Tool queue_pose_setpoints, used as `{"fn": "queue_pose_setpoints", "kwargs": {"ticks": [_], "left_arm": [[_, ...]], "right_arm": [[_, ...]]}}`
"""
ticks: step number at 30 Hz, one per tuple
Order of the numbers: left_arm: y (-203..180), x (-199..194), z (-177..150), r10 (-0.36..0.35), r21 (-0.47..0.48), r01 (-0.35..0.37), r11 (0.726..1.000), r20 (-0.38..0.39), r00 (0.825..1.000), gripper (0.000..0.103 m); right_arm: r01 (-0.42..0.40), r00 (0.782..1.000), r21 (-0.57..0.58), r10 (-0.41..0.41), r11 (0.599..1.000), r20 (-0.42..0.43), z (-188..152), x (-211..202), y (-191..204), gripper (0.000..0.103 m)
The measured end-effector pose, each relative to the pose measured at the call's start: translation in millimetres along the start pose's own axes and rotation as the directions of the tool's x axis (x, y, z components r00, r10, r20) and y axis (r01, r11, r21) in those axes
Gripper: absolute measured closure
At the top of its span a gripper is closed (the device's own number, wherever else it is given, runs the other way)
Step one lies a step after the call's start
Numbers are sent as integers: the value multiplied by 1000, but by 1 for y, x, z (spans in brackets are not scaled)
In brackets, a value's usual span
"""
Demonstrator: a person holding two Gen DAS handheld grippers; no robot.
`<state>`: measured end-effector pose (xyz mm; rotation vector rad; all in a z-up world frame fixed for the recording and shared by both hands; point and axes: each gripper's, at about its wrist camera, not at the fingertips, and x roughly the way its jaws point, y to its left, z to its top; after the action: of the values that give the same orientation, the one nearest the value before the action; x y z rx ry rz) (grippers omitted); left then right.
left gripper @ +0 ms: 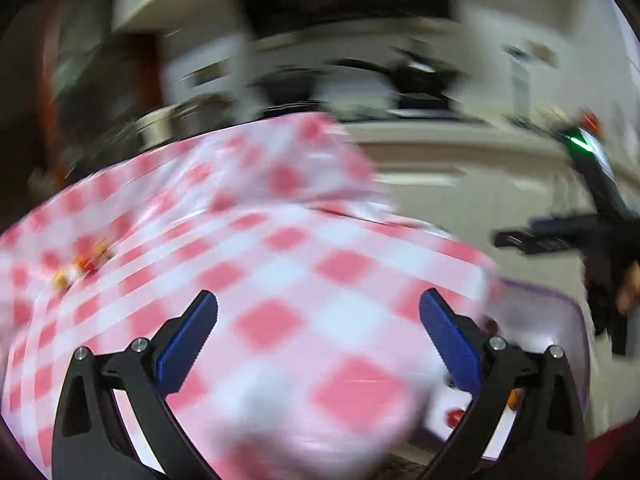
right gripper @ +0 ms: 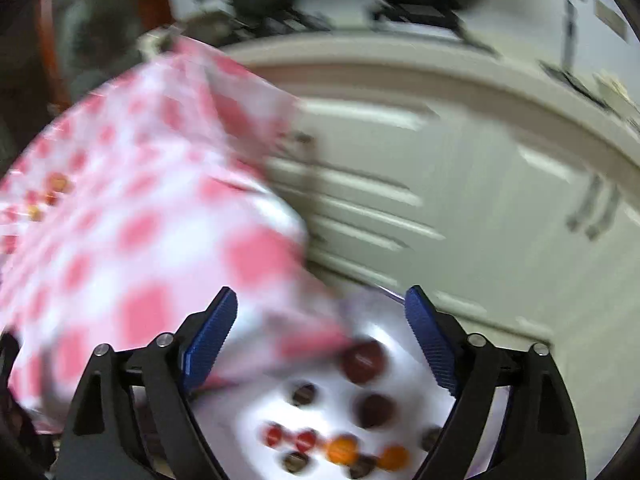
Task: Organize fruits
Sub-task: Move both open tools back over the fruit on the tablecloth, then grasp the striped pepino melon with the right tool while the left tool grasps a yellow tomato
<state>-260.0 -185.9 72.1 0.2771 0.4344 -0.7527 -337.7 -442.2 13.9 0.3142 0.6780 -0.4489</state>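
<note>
I have both grippers, left (left gripper: 318, 320) and right (right gripper: 320, 318), spread wide and empty. Fruits (right gripper: 362, 356) sit on the plate (right gripper: 256, 412) beside the cloth (left gripper: 280, 248); I'd steady first, then approach one fruit.

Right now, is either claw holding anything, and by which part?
Nothing is held. The left claw and the right claw both stand open over the checked bag, with no pad pressing on it.

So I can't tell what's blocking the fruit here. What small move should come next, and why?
Probably pull the checked bag aside with the open left gripper: it droops over the white plate, partly covering the fruit on it.
</note>
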Motion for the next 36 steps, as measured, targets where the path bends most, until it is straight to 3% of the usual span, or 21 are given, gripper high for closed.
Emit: {"fn": "queue_pose_setpoints", "kwargs": {"ticks": [3, 6, 10, 14, 18, 19, 21, 28, 31, 36], "left_arm": [[75, 9, 7, 137, -153, -139, 978, -21, 990, 2], [145, 23, 8, 266, -232, -274, 933, -65, 962, 2], [242, 52, 7, 426, -300, -450, 841, -143, 893, 2], [321, 77, 1, 506, -385, -549, 742, -216, 835, 2], [394, 95, -9, 524, -514, -582, 631, -271, 807, 2], [402, 98, -12, 525, -532, -582, 614, -275, 805, 2], [427, 100, -19, 508, -599, -556, 577, -271, 818, 2], [449, 86, -41, 468, -687, -496, 531, -250, 847, 2], [456, 89, -45, 433, -706, -472, 527, -254, 865, 2], [455, 92, -47, 431, -703, -474, 531, -258, 865, 2]], "right_arm": [[-73, 996, -95, 78, 993, 50, 17, -4, 51, 17], [-155, 984, -194, 170, 969, 59, 28, 6, 113, 16], [-256, 965, -240, 262, 936, -4, 41, 38, 189, 16], [-341, 940, -227, 338, 912, -52, 53, 69, 250, 16], [-391, 920, -224, 380, 893, -94, 62, 101, 297, 16], [-397, 918, -230, 383, 889, -105, 65, 111, 309, 16], [-403, 915, -242, 384, 883, -122, 69, 124, 328, 16], [-431, 901, -211, 407, 877, -148, 110, 192, 404, 16], [-467, 880, -174, 437, 867, -185, 133, 227, 445, 20], [-472, 872, -183, 426, 862, -242, 164, 269, 506, 31]]}}
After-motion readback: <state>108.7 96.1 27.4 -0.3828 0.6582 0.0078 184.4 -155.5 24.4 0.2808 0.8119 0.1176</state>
